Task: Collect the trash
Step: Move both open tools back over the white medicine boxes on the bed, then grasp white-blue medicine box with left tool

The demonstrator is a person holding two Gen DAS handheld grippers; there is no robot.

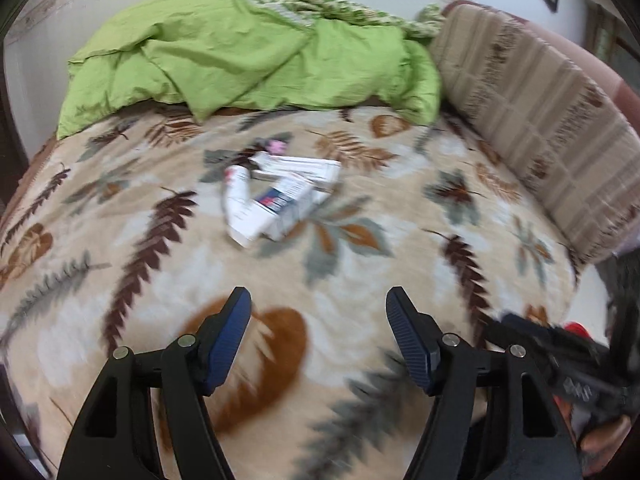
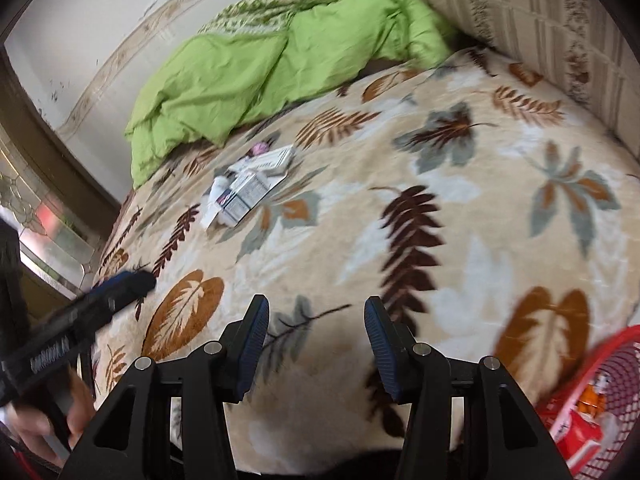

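While both pairs of blue-padded fingers are held wide apart with nothing between them, the left gripper (image 1: 318, 340) and the right gripper (image 2: 316, 344) are seen poised above the beige leaf-patterned blanket (image 1: 360, 280) near its front edge. Farther in, toward the middle of the blanket, a small heap of trash is found: white cardboard medicine boxes (image 1: 288, 208) with a white tube (image 1: 236, 196) touching their left side and a small pink scrap (image 1: 278, 146) just behind them. At the front right corner of the blanket, a red mesh basket (image 2: 592, 364) with red and orange wrappers inside is partly visible. A crumpled green quilt (image 1: 240, 52) is piled along the far edge, and a striped beige cushion (image 1: 540, 120) lines the right edge.
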